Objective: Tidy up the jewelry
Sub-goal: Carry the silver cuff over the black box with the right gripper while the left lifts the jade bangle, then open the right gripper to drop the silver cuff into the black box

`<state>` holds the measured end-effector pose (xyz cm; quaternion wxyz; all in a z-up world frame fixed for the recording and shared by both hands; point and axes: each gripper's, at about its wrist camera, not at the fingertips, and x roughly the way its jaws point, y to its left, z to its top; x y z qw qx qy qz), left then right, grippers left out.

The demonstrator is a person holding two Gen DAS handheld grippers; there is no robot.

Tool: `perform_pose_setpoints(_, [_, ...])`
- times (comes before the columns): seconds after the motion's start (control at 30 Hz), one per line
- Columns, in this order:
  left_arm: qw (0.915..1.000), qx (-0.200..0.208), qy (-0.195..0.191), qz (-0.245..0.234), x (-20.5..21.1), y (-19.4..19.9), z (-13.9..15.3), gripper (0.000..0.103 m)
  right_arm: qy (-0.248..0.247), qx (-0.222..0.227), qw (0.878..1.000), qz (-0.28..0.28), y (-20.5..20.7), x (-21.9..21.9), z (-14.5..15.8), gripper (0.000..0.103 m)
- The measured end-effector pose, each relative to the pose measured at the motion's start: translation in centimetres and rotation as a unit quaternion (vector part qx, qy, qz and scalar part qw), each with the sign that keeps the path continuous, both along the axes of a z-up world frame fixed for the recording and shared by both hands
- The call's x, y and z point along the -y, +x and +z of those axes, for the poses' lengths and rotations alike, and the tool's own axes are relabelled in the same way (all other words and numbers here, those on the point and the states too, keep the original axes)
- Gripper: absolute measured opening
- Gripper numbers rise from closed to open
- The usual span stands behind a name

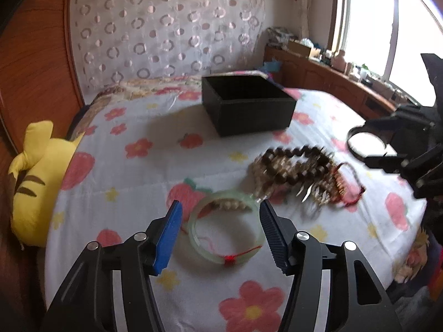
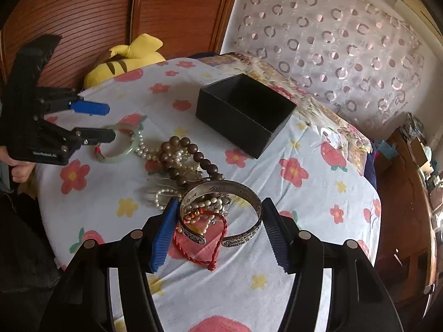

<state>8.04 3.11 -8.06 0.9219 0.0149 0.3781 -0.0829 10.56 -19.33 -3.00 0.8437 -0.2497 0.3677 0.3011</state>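
Spread fingers [image 2: 169, 221] around silver cuff [image 2: 249, 193], level over bedspread [image 2: 318, 221].

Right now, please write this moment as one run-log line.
left hand-held gripper: open around pale green jade bangle | right hand-held gripper: open around engraved silver cuff bracelet | black open box: empty

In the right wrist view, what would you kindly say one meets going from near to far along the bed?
Right gripper → red cord bracelet → silver cuff bangle → brown bead strand → black box.
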Motion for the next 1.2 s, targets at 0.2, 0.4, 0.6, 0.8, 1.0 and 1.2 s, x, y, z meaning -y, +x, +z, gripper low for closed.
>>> perform_pose_setpoints(0.2, [0.9996, -0.028, 0.008, -0.001, -0.1, 1.0, -1.5, 0.073, 0.006, -0.005, 1.000, -0.001, 0.1, 0.2, -0.7, 0.063])
perform_pose_setpoints(0.4, [0.9983, -0.051, 0.007, -0.025, 0.6, 2.3, -2.3, 0.078, 0.015, -0.007, 1.000, -0.003, 0.2, 0.2, -0.9, 0.063])
perform_pose_setpoints(0.6, [0.9974, -0.052, 0.036, -0.035, 1.4, 2.4, -2.8, 0.070, 0.027, -0.007, 1.000, -0.010, 0.6, 0.1, -1.0, 0.063])
perform_pose_setpoints(0.8, [0.9991, -0.027, 0.024, -0.023, 0.9, 1.9, -1.7, 0.069, 0.059, 0.007, 0.998, -0.026, 2.2, 0.3, -0.6, 0.063])
perform_pose_setpoints(1.0, [0.9996, 0.011, 0.020, -0.016, 0.8, 3.0, 1.3, 0.069, 0.100, 0.025, 0.994, -0.038, 5.8, -0.5, 0.0, 0.063])
perform_pose_setpoints(1.2, [0.9991, 0.033, 0.016, -0.018, 1.0, 5.1, 3.2, 0.069, 0.129, 0.035, 0.990, -0.041, 10.5, -2.2, 0.7, 0.063])
